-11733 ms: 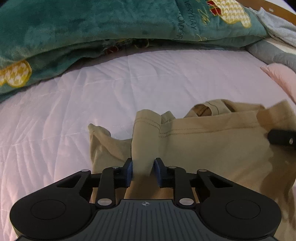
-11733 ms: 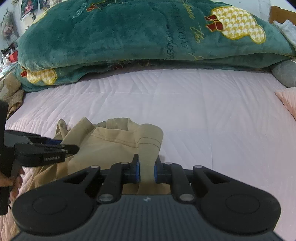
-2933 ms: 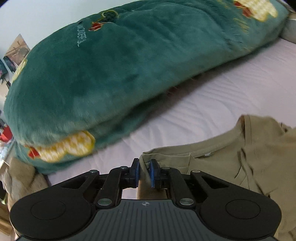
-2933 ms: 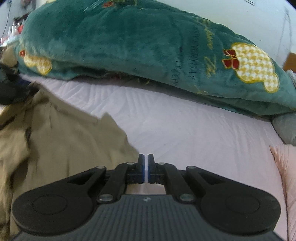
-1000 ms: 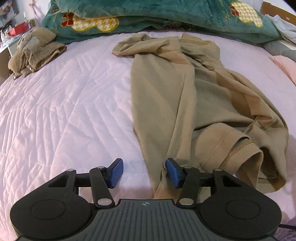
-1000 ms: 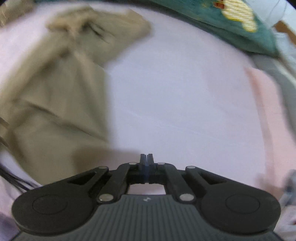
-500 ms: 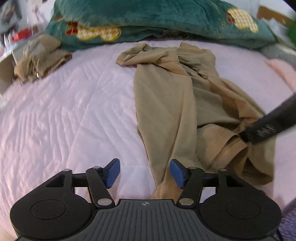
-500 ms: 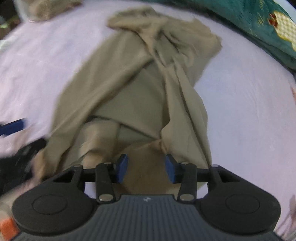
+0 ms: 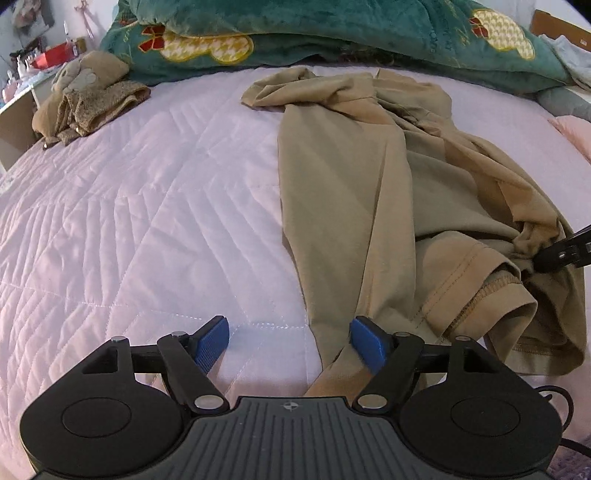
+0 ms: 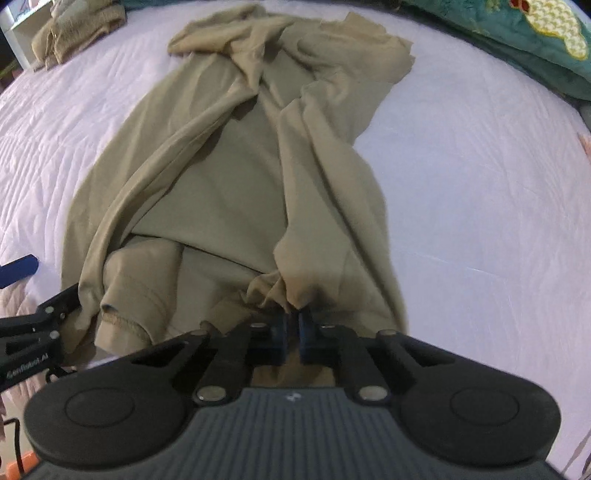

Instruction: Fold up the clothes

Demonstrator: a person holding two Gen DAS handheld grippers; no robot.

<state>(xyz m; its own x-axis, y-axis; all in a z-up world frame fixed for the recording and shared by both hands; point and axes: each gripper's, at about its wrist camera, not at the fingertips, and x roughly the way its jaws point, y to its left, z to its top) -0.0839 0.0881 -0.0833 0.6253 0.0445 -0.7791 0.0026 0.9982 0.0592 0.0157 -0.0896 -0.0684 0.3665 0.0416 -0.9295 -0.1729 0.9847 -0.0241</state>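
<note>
Tan cloth fills the middle of both views: a shirt lies long and rumpled on the pink quilt of the bed. Its far end is bunched up near the green blanket. Its near end, with a stitched sleeve, lies close to both grippers.

The left gripper points down at a slant over the near edge of the shirt. Its blue fingers have just been opening and now stand wide apart. One finger sits over the bare quilt. The other sits right at a thin strip of the shirt that runs down between them. The fingers do not press on the cloth, so this gripper holds nothing.

The right gripper points down more steeply at the near end of the shirt. Its fingers have just been closing and are now almost together. A small pinch of tan cloth is caught between their tips, and the cloth puckers up there. In the left view, this gripper pokes in from the right edge, touching the bunched cloth above the sleeve.

A brown soft toy lies at the far left corner of the bed, well apart from the shirt.
</note>
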